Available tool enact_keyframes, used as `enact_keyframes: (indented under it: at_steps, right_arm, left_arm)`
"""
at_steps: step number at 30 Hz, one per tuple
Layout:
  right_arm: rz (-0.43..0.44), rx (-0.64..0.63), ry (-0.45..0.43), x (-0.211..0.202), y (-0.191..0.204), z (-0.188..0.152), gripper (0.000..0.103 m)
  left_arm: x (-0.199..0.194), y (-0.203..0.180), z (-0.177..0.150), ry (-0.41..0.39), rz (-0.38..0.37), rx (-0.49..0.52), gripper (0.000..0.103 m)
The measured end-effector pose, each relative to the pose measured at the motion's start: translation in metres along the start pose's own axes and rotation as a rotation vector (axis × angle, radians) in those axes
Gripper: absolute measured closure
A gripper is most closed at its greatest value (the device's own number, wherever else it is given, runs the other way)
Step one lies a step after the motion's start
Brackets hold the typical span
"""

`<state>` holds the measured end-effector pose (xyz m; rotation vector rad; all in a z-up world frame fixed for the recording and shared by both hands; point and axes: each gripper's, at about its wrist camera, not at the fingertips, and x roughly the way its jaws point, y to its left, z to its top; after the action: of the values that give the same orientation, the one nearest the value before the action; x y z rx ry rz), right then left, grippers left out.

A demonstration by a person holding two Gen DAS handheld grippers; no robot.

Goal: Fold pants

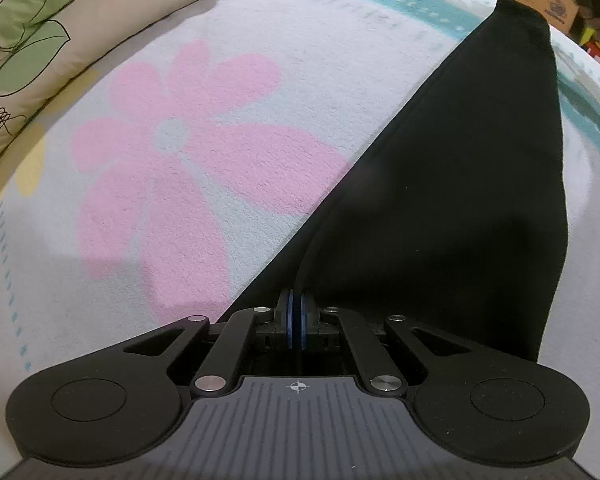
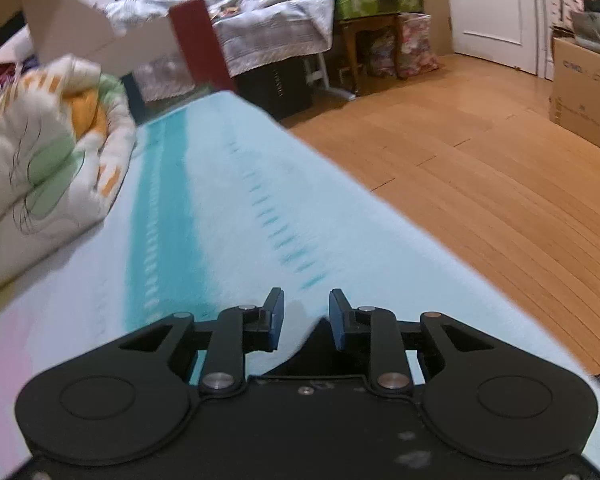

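Observation:
The black pants [image 1: 460, 180] lie flat on a pale fleece blanket [image 1: 260, 40], a long leg running from the near middle to the far right. At the bottom centre, my left gripper [image 1: 296, 312] is shut on the pants' near edge, with a fold of the seam pinched between its blue pads. In the right wrist view my right gripper [image 2: 306, 312] stands open above the blanket's teal stripe [image 2: 164, 208]. A dark tip of the pants [image 2: 320, 340] shows low between its fingers, and the pads do not press on it.
A quilt with green leaf print [image 1: 28, 40] is bunched at the far left of the bed [image 2: 40, 152]. The blanket has a pink flower [image 1: 180, 140]. The bed's edge drops to a wooden floor [image 2: 480, 180] with cardboard boxes [image 2: 584, 92] and cluttered furniture beyond.

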<state>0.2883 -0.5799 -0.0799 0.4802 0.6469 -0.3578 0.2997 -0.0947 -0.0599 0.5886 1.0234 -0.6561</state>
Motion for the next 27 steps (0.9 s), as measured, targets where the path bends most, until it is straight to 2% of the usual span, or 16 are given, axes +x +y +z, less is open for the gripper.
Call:
enact_keyframes:
  at_steps: [6,8,11,13,16,19,22,24,27]
  right_arm:
    - [-0.045,-0.046,0.045,-0.008,-0.038,-0.011,0.074]
    - [-0.031,-0.066,0.043,-0.010,-0.043,-0.019,0.079]
    - [-0.003,-0.106,-0.012,-0.019,-0.040,-0.032,0.090]
    - [0.011,-0.137,0.006,-0.012,-0.036,-0.039,0.091]
    - [-0.080,-0.192,0.059,0.010,-0.029,-0.041,0.091]
    - [-0.173,-0.144,0.070,0.024,-0.034,-0.033,0.092]
    - [-0.200,-0.110,-0.006,0.009,-0.035,-0.025,0.092]
    - [-0.145,-0.146,-0.088,-0.016,-0.028,-0.025,0.092]
    - [-0.036,-0.218,-0.095,-0.037,-0.012,-0.034,0.092]
  left_arm:
    - [0.000,0.000,-0.003,-0.023,0.007,-0.013,0.099]
    - [0.000,0.001,-0.004,-0.025,0.006,-0.020,0.099]
    - [0.000,0.002,-0.005,-0.024,0.008,-0.017,0.099]
    - [0.001,0.003,-0.005,-0.023,0.007,-0.019,0.099]
    - [0.000,0.004,-0.004,-0.025,0.002,-0.024,0.099]
    - [-0.002,0.007,-0.005,-0.029,0.001,-0.040,0.097]
    - [-0.002,0.006,-0.006,-0.031,0.016,-0.043,0.097]
    - [-0.002,0.001,-0.005,-0.030,0.042,-0.017,0.097]
    - [-0.001,-0.004,-0.004,-0.029,0.068,0.006,0.097]
